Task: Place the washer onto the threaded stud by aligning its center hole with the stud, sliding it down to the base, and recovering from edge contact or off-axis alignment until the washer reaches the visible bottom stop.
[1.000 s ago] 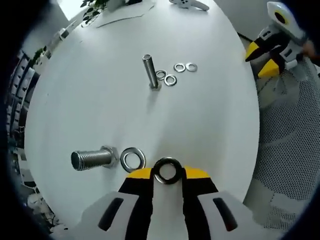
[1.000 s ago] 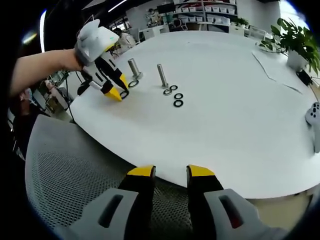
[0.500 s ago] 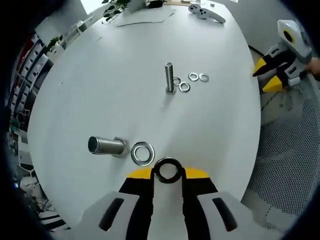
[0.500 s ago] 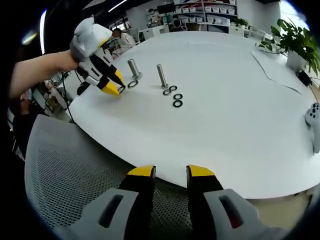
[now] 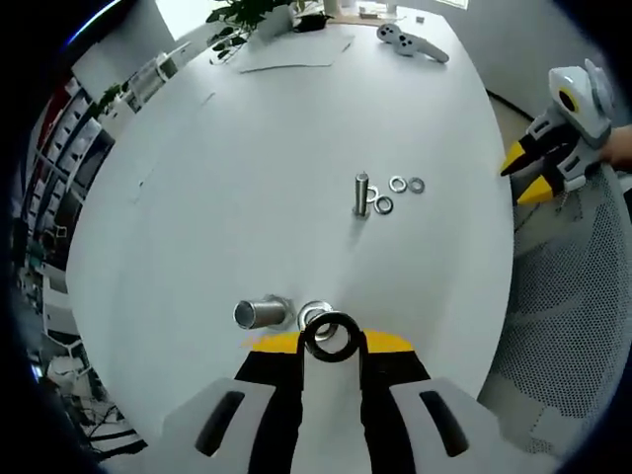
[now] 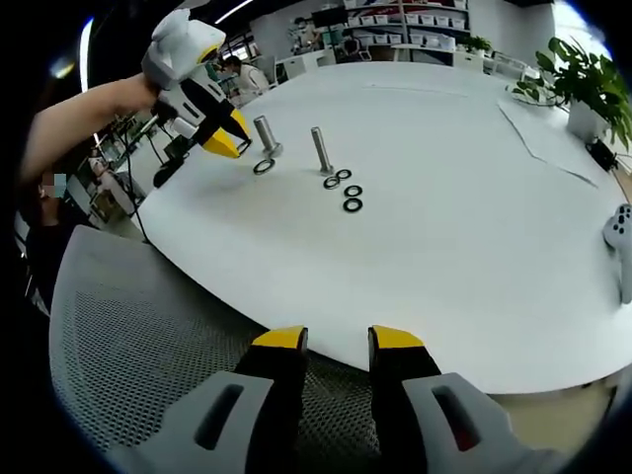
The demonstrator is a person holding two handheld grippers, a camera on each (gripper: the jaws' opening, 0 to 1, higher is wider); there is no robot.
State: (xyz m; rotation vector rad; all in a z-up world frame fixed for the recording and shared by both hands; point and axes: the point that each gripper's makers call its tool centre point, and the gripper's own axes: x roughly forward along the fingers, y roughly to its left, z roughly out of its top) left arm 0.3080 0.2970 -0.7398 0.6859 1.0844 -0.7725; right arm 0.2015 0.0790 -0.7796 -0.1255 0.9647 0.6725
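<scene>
Fingers of the left gripper (image 5: 333, 341) pinch a dark metal ring washer (image 5: 332, 336) upright at its edges, above the thick threaded steel stud (image 5: 259, 314) standing on the white round surface (image 5: 247, 168). A second silver washer (image 5: 314, 316) lies by the stud's base. Best move, I judge: tip the held washer flat, centre its hole over the stud's top, then lower without forcing. Right gripper (image 6: 334, 341) idles apart, fingers parted and empty, over a mesh chair (image 6: 138, 336).
</scene>
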